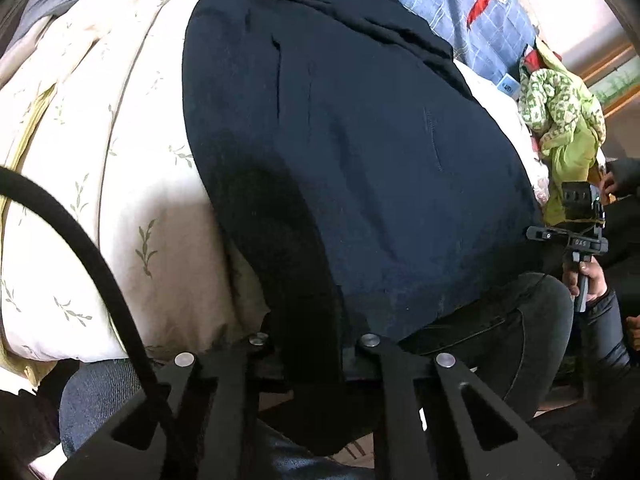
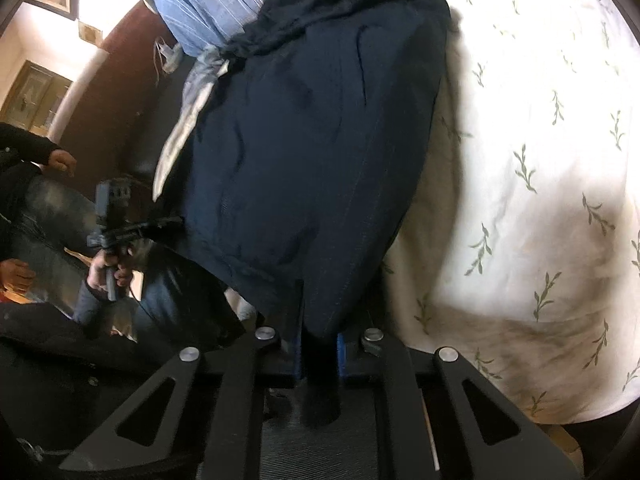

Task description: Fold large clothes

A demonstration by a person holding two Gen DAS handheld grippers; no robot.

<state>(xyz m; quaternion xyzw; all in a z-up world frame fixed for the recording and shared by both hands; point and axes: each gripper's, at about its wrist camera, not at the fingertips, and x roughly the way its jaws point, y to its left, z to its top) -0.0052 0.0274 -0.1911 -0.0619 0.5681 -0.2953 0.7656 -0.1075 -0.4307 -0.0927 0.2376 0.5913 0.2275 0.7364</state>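
Pinched tight on the near hem of a dark navy garment (image 1: 344, 160), the left gripper (image 1: 316, 354) has its jaws nearly together, a fold of the cloth caught between them and hanging down past the linkage. The right gripper (image 2: 318, 350) does the same at its own corner of the garment (image 2: 304, 152): its blue-edged pads (image 2: 341, 354) are drawn in close on a bunched strip of the navy fabric, which drops between the black arms toward the camera. From these two held points the garment runs away from both cameras, spread in a broad, creased sheet over a bed. Under and beside it lies a cream quilt printed with small green sprigs (image 1: 120, 184), plain in the right wrist view too (image 2: 532, 184). At the garment's far end sits a blue checked bundle of cloth (image 1: 460, 8), and a pale grey strip (image 2: 188, 116) trails along one edge. A green patterned piece of clothing (image 1: 560, 120) is heaped near the bed's side. Each camera catches the other tool at the garment's edge: the right hand (image 1: 588, 280) wrapped round its handle in the left wrist view, the left hand (image 2: 108, 272) gripping its handle in the right wrist view. A black cable (image 1: 80, 248) loops across the left wrist view. The person's dark trousers (image 1: 520, 328) show below the hem.
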